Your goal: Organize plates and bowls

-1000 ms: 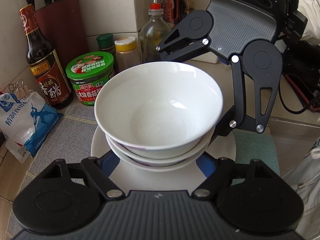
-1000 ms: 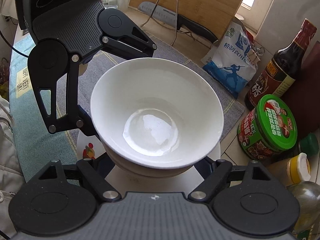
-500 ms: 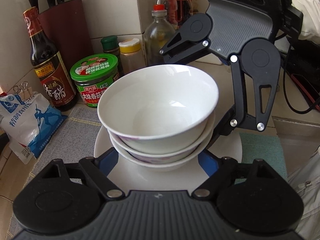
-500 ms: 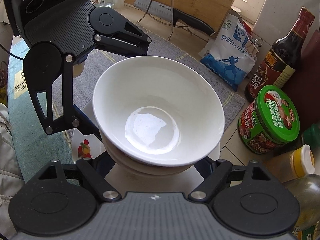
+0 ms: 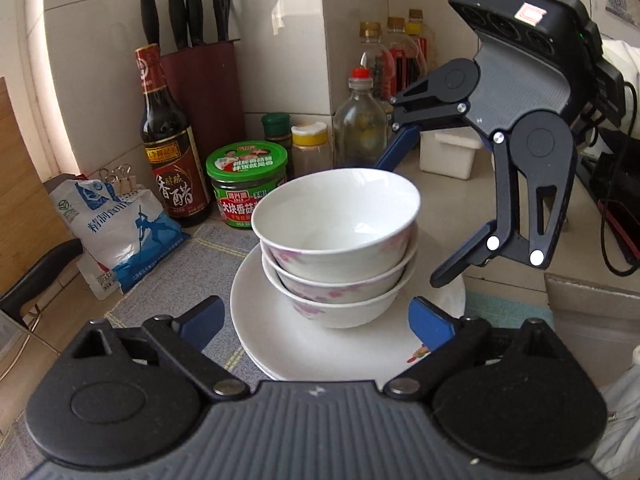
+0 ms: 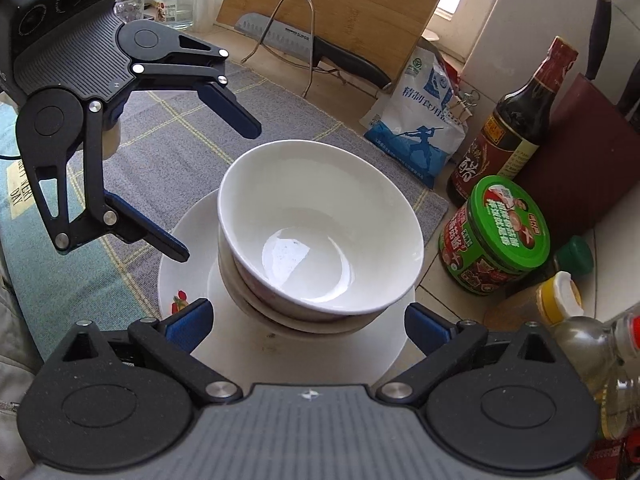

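Three white bowls with pink flower prints are nested in a stack (image 5: 336,248) on a pile of white plates (image 5: 320,352); the stack shows from above in the right wrist view (image 6: 320,236) on the plates (image 6: 192,252). My left gripper (image 5: 316,320) is open and empty, drawn back from the stack on the near side. It shows in the right wrist view (image 6: 218,188) to the left of the bowls. My right gripper (image 6: 306,320) is open and empty too, and in the left wrist view (image 5: 416,208) it hangs apart from the bowls to the right.
A vinegar bottle (image 5: 168,152), a green-lidded jar (image 5: 246,184), spice shakers (image 5: 308,148), an oil bottle (image 5: 360,128) and a knife block (image 5: 200,92) stand behind the stack. A salt bag (image 5: 120,232) lies left. A cutting board with a knife (image 6: 340,12) leans beyond the grey mat (image 6: 180,140).
Both grippers have pulled back and up from the bowl stack, with their fingers now clear of it. The bowls and plates stay where they were.
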Demonstrator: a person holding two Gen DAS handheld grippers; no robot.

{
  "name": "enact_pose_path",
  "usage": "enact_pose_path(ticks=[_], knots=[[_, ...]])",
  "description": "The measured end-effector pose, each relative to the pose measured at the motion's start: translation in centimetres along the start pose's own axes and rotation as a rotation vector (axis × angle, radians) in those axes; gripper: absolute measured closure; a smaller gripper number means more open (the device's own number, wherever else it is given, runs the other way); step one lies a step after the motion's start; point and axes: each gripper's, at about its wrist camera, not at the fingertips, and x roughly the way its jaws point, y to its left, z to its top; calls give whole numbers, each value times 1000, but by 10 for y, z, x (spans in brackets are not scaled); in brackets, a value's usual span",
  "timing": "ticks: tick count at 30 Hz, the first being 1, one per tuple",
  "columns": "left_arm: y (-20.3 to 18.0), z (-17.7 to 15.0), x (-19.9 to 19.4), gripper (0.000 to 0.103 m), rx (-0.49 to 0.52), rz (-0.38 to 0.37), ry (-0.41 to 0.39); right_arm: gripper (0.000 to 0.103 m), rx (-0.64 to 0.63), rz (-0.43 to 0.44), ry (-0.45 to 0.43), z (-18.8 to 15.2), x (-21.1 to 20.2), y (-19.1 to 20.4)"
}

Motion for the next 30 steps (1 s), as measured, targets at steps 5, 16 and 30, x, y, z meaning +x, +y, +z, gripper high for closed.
enact_pose_path(ticks=[5,16,30], knots=[[-1,-3,-33,4,-82,105,-61,0,254,-197,12,9,-22,18],[-3,0,-78,4,-353,315,51,0,856,-472,-82,-4,-61,90],[-22,4,-110,4,-353,339,42,0,909,-548,-120,-2,-87,126]])
